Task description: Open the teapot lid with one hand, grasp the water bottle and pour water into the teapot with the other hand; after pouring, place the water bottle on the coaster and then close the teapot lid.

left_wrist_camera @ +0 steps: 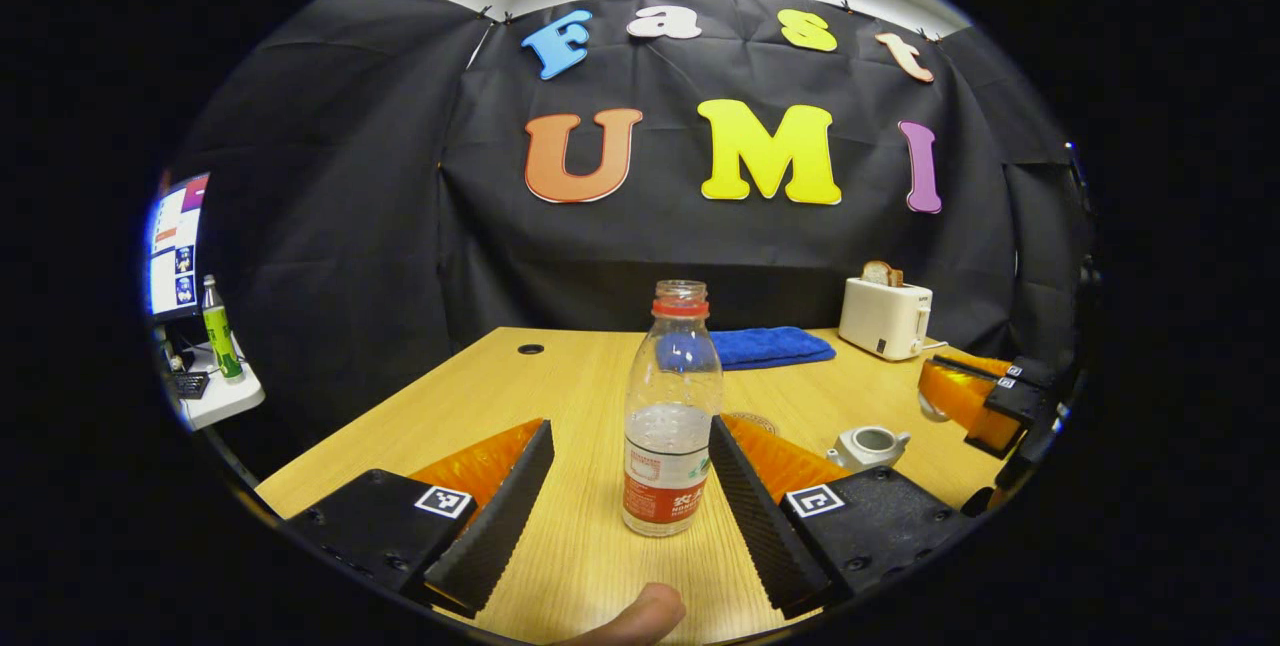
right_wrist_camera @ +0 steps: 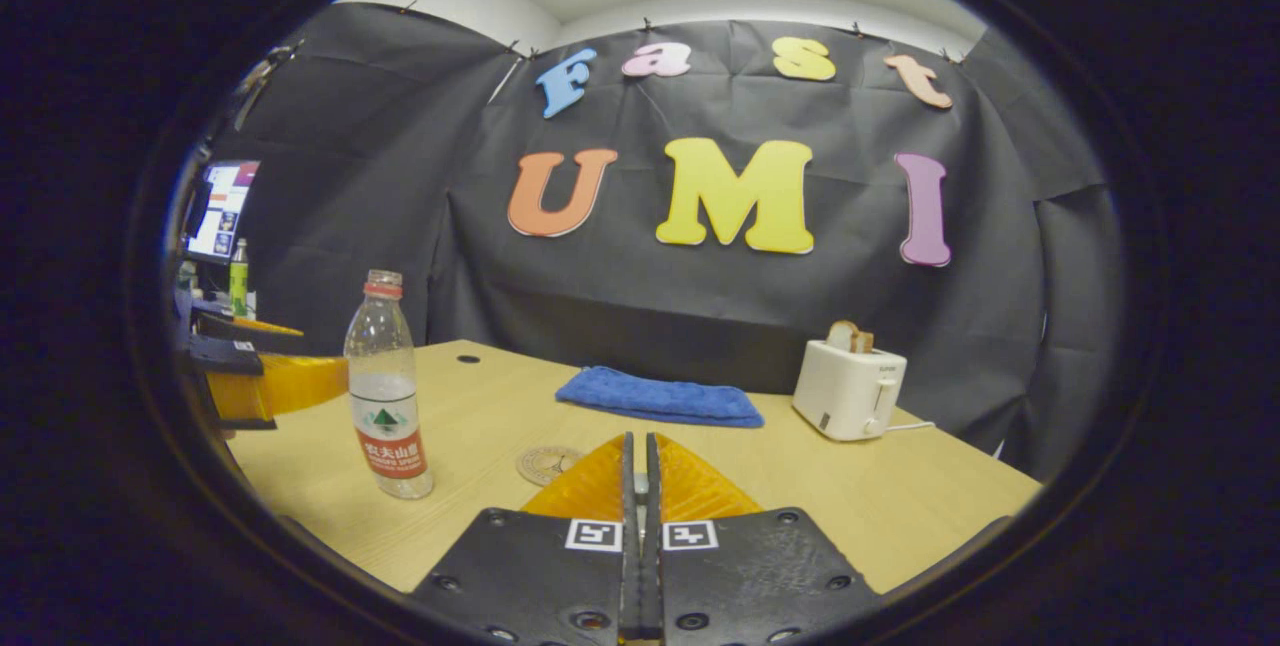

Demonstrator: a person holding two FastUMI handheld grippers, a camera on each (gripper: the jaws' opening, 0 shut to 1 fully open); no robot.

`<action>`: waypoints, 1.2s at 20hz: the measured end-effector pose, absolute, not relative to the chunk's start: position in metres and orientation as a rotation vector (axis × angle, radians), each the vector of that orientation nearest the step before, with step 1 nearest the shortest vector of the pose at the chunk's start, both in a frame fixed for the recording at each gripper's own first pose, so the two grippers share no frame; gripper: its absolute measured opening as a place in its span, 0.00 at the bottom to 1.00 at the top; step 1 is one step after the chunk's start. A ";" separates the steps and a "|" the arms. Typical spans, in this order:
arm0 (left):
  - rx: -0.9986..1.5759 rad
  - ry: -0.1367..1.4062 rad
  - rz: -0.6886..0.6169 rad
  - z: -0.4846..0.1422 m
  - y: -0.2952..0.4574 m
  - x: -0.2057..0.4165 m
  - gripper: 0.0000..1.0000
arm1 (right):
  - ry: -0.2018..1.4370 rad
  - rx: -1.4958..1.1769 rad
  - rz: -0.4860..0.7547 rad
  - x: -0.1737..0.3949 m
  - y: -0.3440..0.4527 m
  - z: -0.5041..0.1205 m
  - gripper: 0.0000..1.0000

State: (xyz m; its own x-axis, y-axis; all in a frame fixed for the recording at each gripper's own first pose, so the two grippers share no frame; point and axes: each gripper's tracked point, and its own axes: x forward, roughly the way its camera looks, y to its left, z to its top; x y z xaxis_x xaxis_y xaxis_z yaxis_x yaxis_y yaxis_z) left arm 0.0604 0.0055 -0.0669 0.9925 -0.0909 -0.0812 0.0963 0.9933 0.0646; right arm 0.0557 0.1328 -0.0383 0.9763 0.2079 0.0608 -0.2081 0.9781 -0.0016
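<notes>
One water bottle [left_wrist_camera: 672, 426], one teapot [left_wrist_camera: 868, 446], lid perhaps off, one coaster [right_wrist_camera: 547, 464]

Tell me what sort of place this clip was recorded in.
Likely a staged recording booth in an office: black cloth wall behind a wooden table set with a toaster, and a monitor on a side desk.

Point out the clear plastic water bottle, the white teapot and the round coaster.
Clear plastic water bottle [left_wrist_camera: 667, 446]: left gripper view, on its label.
White ceramic teapot [left_wrist_camera: 868, 446]: left gripper view, on its body.
Round tan coaster [right_wrist_camera: 545, 463]: right gripper view, on its face.
</notes>
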 end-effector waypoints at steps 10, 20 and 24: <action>0.045 0.040 -0.170 -0.097 -0.009 0.088 0.98 | -0.096 0.035 0.192 0.029 0.074 -0.018 0.00; 0.028 0.026 -0.161 -0.097 -0.012 0.124 0.98 | -0.124 0.057 0.144 0.027 0.032 -0.012 0.00; 0.016 0.026 -0.191 -0.097 -0.019 0.129 0.94 | -0.130 0.066 0.140 0.028 0.028 -0.010 0.01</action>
